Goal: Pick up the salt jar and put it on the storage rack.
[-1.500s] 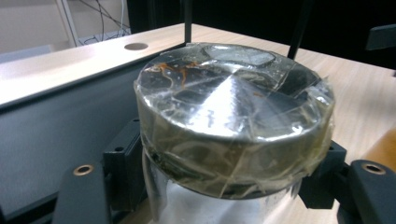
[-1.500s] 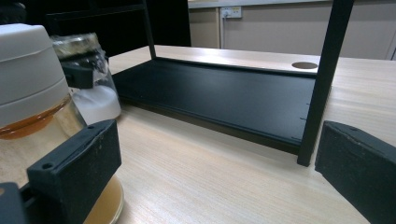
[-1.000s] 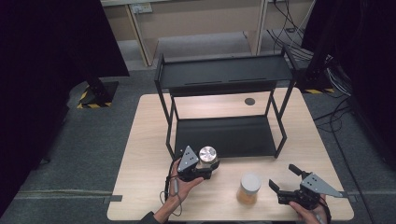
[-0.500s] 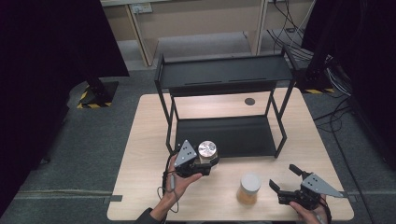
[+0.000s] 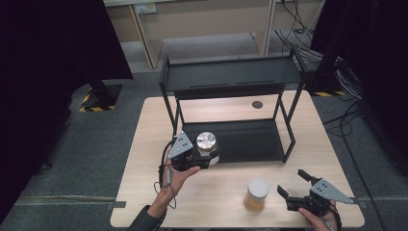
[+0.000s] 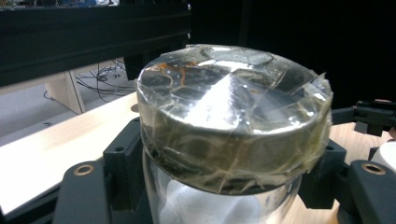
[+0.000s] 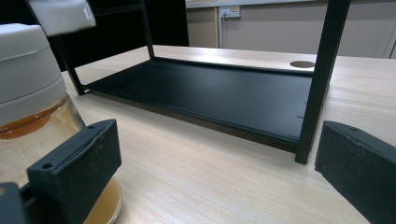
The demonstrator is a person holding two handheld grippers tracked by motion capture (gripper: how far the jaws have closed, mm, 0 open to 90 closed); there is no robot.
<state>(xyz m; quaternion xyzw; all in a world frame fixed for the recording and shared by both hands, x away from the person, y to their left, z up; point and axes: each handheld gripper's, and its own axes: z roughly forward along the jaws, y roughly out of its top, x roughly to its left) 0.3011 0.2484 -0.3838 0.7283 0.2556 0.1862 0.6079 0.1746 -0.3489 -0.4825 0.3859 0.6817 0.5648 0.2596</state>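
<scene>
Both jaws of the left claw clamp the silver-lidded jar

My high camera looks forward and down over the desk toward the black rack. My left gripper camera sits tight against a jar; the right one faces the rack's lower shelf.

L gripper held up in the person's L hand, forearm coming in from bottom edge, wrist angled fwd-right; fingers clamped tight, one each side of a load. R gripper low at bottom right, in R hand, aimed left, fingers spread wide, nothing between.
</scene>
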